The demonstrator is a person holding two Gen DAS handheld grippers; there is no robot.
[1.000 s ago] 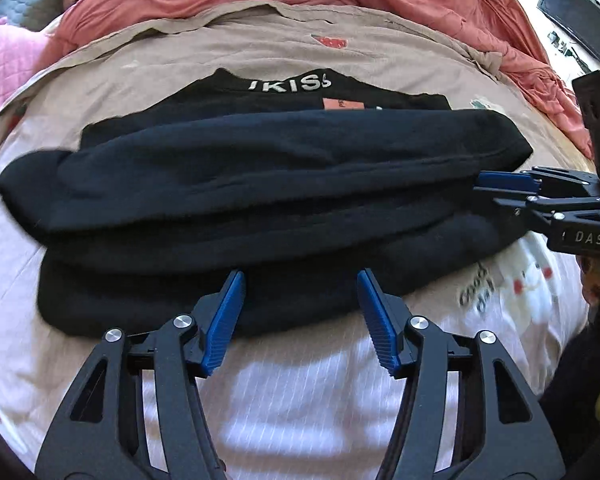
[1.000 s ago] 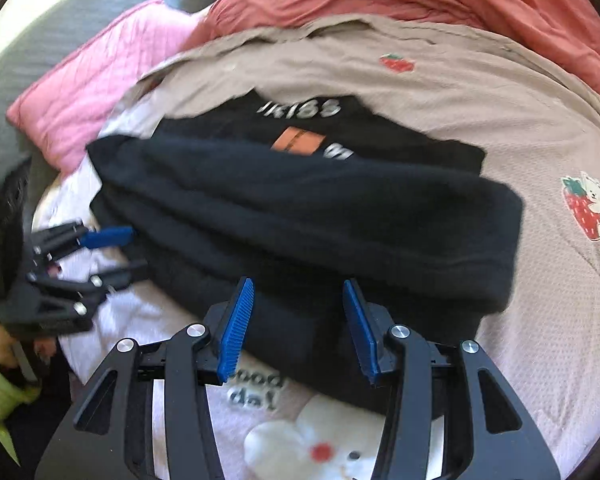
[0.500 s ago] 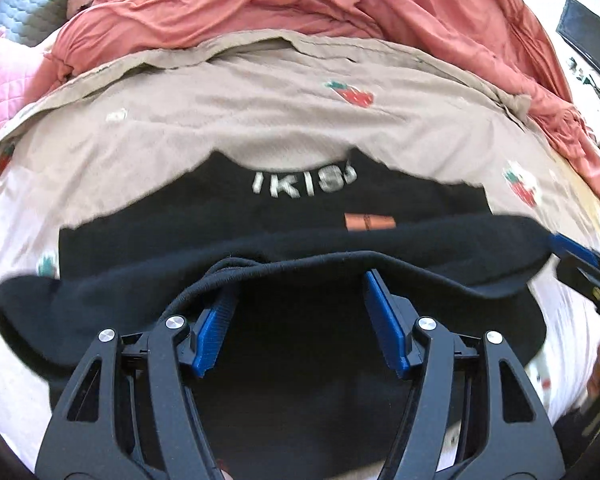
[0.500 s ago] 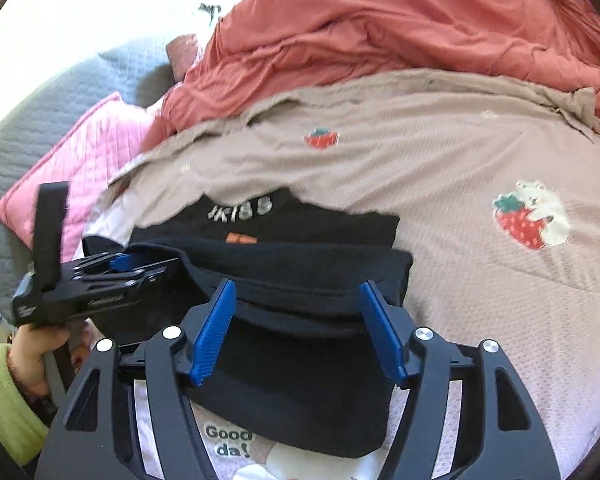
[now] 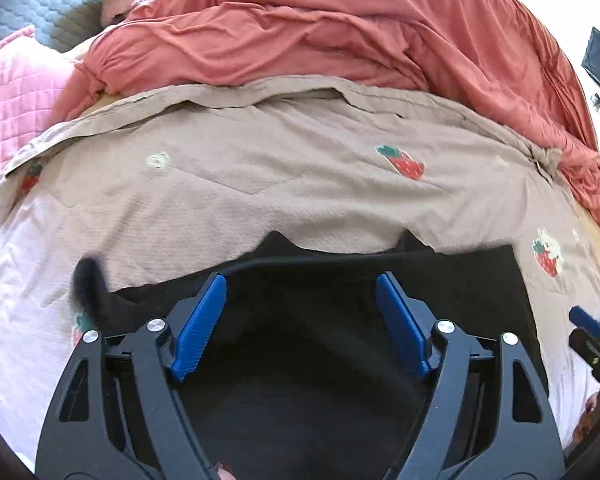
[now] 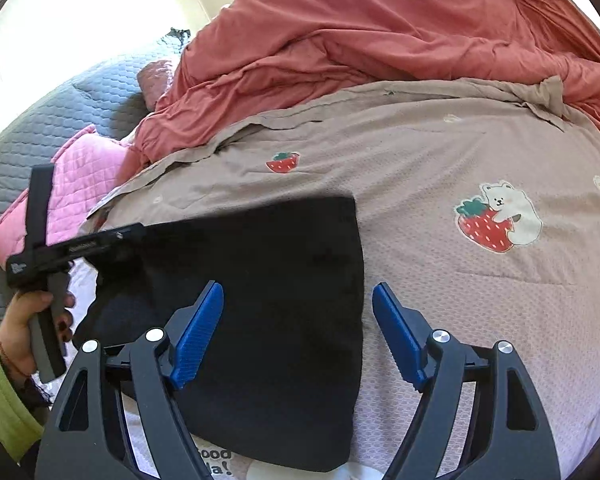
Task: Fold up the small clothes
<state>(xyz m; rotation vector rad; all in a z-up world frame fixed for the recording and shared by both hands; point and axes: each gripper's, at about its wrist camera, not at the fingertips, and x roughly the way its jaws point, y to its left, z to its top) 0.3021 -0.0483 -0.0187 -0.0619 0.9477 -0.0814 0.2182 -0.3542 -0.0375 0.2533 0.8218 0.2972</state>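
A black garment (image 5: 320, 360) lies folded into a compact block on the beige strawberry-print bedspread (image 5: 300, 180). My left gripper (image 5: 300, 280) hovers over its far edge. The jaws are opening, and a thin black fold edge arcs just past the left fingertip, with no pad pressing cloth. In the right wrist view the garment (image 6: 260, 260) shows a straight right edge. My right gripper (image 6: 298, 288) straddles that edge with its jaws opening, one pad over cloth and one over the bedspread. The left gripper (image 6: 140, 232) lies over the garment's left end.
A rumpled red duvet (image 6: 380, 40) is heaped along the far side. A pink quilted pillow (image 6: 84, 172) and a grey quilt (image 6: 60, 112) lie at the left. A hand (image 6: 20, 320) in a green sleeve holds the left gripper.
Both grippers moved forward, carrying the garment's near part over its far part, so the white lettering and orange patch are now covered. Both sets of jaws widened and let the cloth go.
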